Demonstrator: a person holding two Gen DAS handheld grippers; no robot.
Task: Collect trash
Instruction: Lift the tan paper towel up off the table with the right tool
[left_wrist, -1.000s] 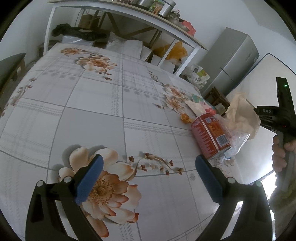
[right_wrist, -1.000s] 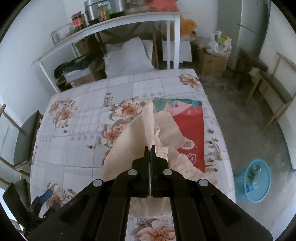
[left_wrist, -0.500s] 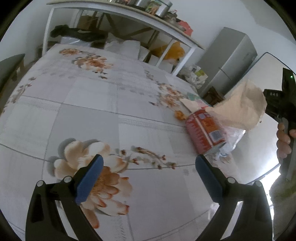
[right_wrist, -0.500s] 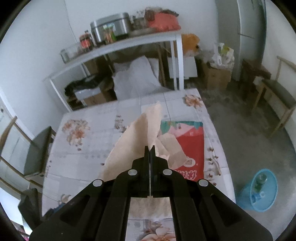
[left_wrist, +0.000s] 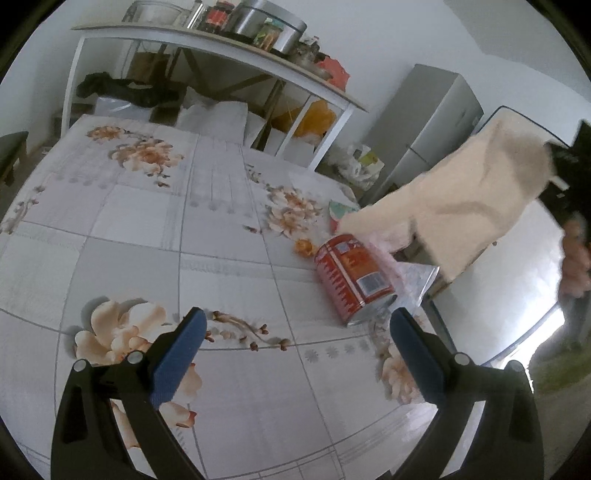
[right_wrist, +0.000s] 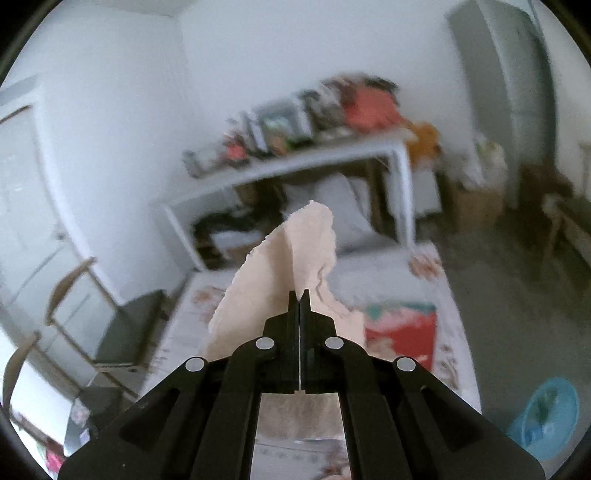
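The left gripper was found with its blue-padded jaws standing wide and nothing between them, held above the flower-printed tablecloth. Ahead of its right-hand finger a red can lay on its side on the cloth: a printed cylinder of hard metal, judged rigid and apt to roll. A small orange scrap was noted just beyond the can, and crumpled clear wrapping just beside it, thin and glossy.

Further right, the right gripper was recorded clamped tight on a cream tissue, the sheet being pinched at a fold between the fingertips. The tissue was seen clear of the table, hanging in the air above and to the right of the can; it was soft, limp and ragged-edged. A red printed packet lay flat on the cloth ahead of those jaws. A blue basin stood on the floor off the table's right side, with items already in it.

The step in hand was judged to be the carrying-off of one piece of trash. The next move would call for the tissue to be brought over the basin, if that is the receptacle, and the jaws parted.
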